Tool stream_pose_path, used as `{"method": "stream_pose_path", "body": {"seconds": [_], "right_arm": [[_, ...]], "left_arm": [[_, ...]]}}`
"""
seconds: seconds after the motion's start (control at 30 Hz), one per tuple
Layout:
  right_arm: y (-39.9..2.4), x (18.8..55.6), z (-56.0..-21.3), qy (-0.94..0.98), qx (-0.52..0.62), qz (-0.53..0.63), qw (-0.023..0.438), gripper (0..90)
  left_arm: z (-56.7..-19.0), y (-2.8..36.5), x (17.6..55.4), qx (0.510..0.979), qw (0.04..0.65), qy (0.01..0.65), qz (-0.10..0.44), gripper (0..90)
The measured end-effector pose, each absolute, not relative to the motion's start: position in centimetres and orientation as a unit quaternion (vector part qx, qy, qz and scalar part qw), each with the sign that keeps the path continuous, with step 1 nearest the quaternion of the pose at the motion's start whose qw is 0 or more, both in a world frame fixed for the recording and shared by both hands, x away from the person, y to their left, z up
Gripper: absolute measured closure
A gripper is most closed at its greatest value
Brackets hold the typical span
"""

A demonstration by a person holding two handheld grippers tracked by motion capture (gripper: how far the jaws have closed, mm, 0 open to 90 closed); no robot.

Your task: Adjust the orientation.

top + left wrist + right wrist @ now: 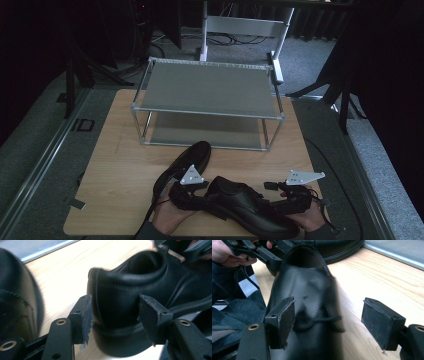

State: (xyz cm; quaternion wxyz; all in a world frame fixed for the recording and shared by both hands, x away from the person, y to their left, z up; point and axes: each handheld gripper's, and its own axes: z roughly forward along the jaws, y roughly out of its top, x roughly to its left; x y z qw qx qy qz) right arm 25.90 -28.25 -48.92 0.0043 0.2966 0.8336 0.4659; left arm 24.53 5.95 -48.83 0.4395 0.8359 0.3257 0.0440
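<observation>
Nearest, the left hand-held gripper (115,317) straddles the heel of the near shoe (250,202), pads touching or nearly so. The shoe's long axis runs rightward along the worktop's (120,165) front edge to the right hand-held gripper (328,321), spread wide beside the toe. Behind, the second shoe (187,160) and rack (207,107) leave room.

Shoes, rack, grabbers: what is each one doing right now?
Near shoe: lying along the table's front edge, heel between the left gripper's jaws.
Far shoe: resting on the table, not held.
Rack: upright, both shelves bare.
Left gripper: around the heel.
Right gripper: open over the toe.
</observation>
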Motion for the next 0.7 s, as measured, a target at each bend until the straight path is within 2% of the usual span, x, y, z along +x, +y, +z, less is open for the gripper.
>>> {"method": "stream_pose_path", "body": {"seconds": [0.37, 0.4, 0.53, 0.57, 0.7], "right_arm": [[-27.0, 25.3, -49.5, 0.828, 0.285, 0.483, -0.020, 26.5], [-26.9, 25.2, -49.5, 0.826, 0.284, 0.486, -0.019, 26.5], [-25.9, 24.4, -50.1, 0.838, 0.257, 0.479, -0.044, 21.7], [-25.5, 24.2, -50.3, 0.844, 0.247, 0.474, -0.048, 21.4], [-25.0, 23.6, -50.2, 0.849, 0.233, 0.473, -0.047, 23.1]], "left_arm": [[-47.8, 6.2, 24.7, 0.821, 0.478, 0.313, 0.018, 45.1], [-47.8, 6.0, 24.8, 0.827, 0.465, 0.313, 0.030, 49.7], [-48.2, 5.2, 25.4, 0.843, 0.442, 0.305, 0.029, 53.9], [-48.5, 4.8, 25.5, 0.855, 0.421, 0.302, 0.030, 55.7], [-49.0, 4.1, 25.4, 0.869, 0.405, 0.282, 0.022, 62.5]]}}
